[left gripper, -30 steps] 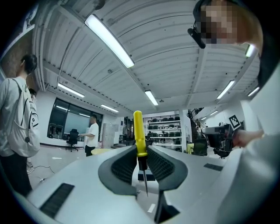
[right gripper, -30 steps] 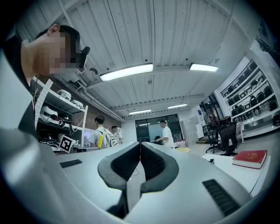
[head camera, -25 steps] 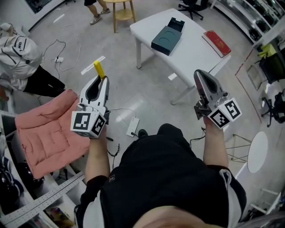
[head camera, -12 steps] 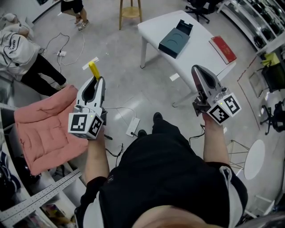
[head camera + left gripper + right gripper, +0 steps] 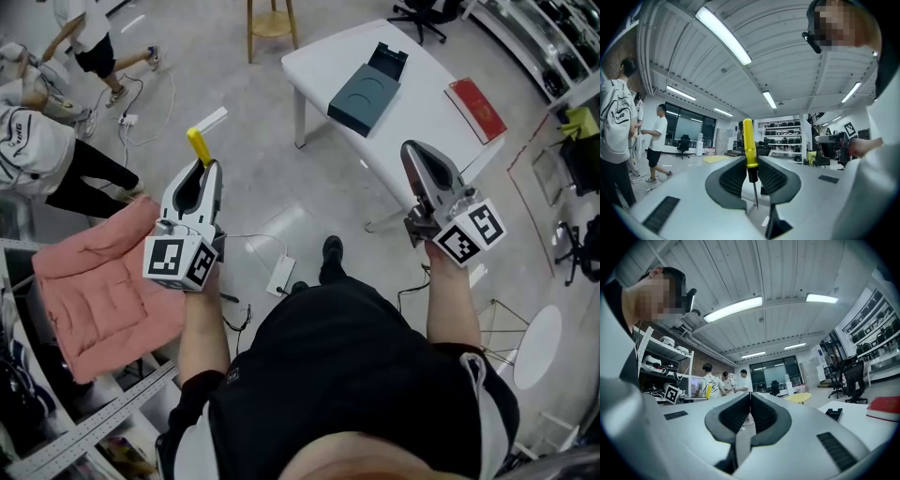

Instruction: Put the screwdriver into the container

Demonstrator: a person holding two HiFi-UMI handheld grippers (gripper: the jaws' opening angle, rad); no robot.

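Note:
My left gripper (image 5: 203, 165) is shut on a screwdriver (image 5: 198, 145) with a yellow handle; the handle sticks out past the jaw tips. In the left gripper view the screwdriver (image 5: 748, 151) stands upright between the jaws of the left gripper (image 5: 751, 161), its thin shaft pointing down toward the camera. My right gripper (image 5: 415, 155) is held up at the right, shut with nothing in it; its jaws meet at the tips in the right gripper view (image 5: 750, 394). A dark teal container (image 5: 362, 91) with its lid open lies on the white table (image 5: 412, 122) ahead, far from both grippers.
A red book (image 5: 477, 104) lies on the table's right part. A pink cushion (image 5: 98, 286) is on the floor at the left, with cables (image 5: 267, 248) and a power strip near my feet. People (image 5: 56, 122) stand at far left; a wooden stool (image 5: 270, 23) is at the top.
The view has shifted so the table and floor items sit slightly differently; both grippers stay raised in about the same pose. The people at the left have moved.

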